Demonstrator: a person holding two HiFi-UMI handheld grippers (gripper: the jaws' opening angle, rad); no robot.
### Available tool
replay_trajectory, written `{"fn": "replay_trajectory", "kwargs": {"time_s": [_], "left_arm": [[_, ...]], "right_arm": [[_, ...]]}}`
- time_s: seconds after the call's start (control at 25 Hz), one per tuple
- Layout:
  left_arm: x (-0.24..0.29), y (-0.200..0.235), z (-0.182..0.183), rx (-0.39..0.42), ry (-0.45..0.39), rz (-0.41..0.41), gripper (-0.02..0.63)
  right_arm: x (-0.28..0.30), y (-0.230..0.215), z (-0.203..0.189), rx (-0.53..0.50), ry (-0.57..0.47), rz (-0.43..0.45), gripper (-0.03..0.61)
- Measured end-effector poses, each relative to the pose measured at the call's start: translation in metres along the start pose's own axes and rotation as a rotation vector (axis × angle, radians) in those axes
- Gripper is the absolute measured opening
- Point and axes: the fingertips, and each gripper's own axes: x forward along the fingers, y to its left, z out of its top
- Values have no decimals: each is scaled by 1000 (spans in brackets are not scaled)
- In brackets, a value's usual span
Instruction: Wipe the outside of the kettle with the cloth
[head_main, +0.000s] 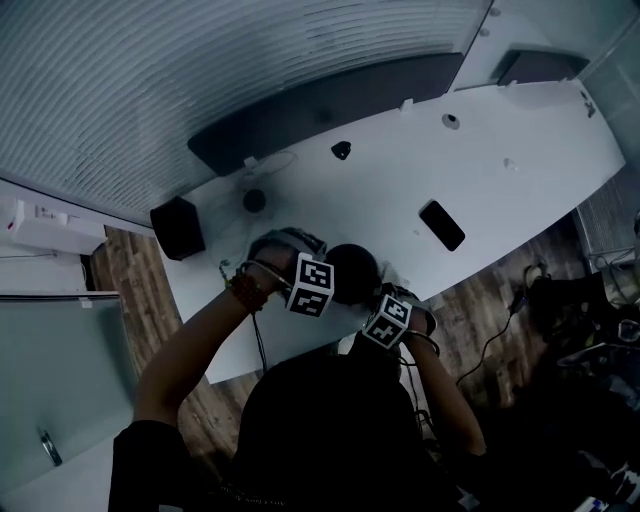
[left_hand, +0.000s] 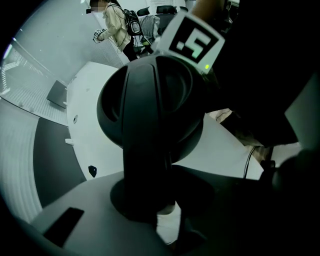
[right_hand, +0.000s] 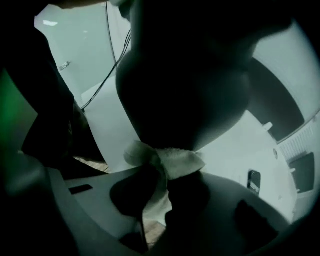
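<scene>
In the head view the black kettle (head_main: 352, 268) sits near the front edge of the white table (head_main: 520, 160), between my two grippers. My left gripper (head_main: 310, 285) points straight down at the kettle's left side. In the left gripper view the kettle (left_hand: 150, 100) fills the middle and its dark handle (left_hand: 145, 170) runs down between the jaws of my left gripper (left_hand: 150, 215), which is shut on it. My right gripper (head_main: 388, 322) is at the kettle's right. In the right gripper view my right gripper (right_hand: 160, 200) is shut on a pale cloth (right_hand: 167, 161), bunched against the dark kettle body (right_hand: 185, 85).
A black phone (head_main: 441, 225) lies right of the kettle. A black box (head_main: 177, 228) stands at the table's left end, with a small round black object (head_main: 254, 200) nearby. Cables trail over the wooden floor (head_main: 500, 290). A person (left_hand: 116, 27) stands far off.
</scene>
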Motion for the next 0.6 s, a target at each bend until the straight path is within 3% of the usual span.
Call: {"fn": "replay_trajectory", "kwargs": {"time_s": [0.2,0.36,0.48,0.6], "left_arm": [[1,3,1,-17,-13,10,81],[2,5,2,-31,-15,0,78],[2,6,0,-54,-19,-18,78],[2,7,1,-73,-34,-5,78]], "right_arm": [[21,7,-8,-11,-92,143,52],[-44,-18,-2,0,-240,128,52],[-105,-46,27,-111,-350,90,52],[-130,-56,51,-312,-328,80,52]]}}
